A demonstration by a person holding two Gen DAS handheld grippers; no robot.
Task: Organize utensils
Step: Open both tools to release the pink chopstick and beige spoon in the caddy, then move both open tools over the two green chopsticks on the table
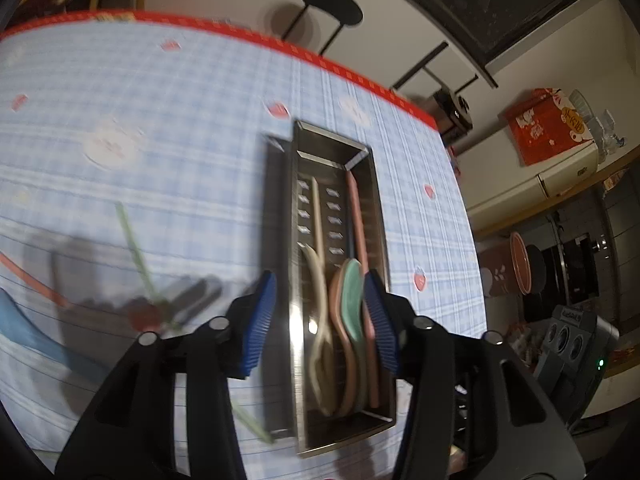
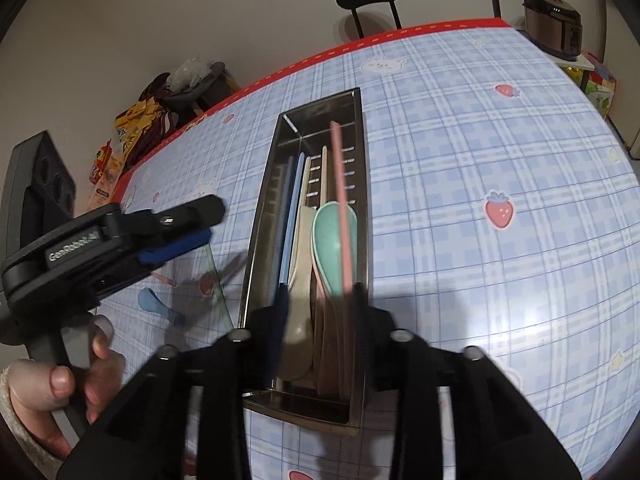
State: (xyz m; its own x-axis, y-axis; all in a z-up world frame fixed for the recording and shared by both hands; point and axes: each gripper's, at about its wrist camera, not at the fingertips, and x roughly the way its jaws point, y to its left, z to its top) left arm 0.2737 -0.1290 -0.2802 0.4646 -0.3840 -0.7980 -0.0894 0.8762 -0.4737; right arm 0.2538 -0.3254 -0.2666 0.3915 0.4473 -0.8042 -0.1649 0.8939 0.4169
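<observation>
- Steel tray [image 1: 376,208] lies lengthwise on the blue-checked tabletop [image 1: 160,140] in the left wrist view, directly ahead of the left hand-held gripper [image 1: 320,320], whose blue-padded fingers [image 1: 262,320] stand apart with nothing between them, straddling the tray's near half.
- Inside the tray, a beige spoon [image 1: 320,320], a pink spoon [image 1: 344,344] and a mint spoon [image 1: 354,300] lie side by side, bowls toward the camera.
- Left of the tray, on the cloth, lie blurred green chopsticks [image 1: 136,252] and a blue spoon [image 1: 28,328].
- In the right wrist view, the right hand-held gripper [image 2: 320,320] is open above the tray's [image 2: 256,240] near end; a pink chopstick [image 2: 342,200] runs along the tray, its near end just beside the right finger, contact unclear.
- The mint spoon [image 2: 328,240] and beige spoon [image 2: 300,280] lie below.
- The left hand-held gripper [image 2: 180,232] hovers left of the tray.
</observation>
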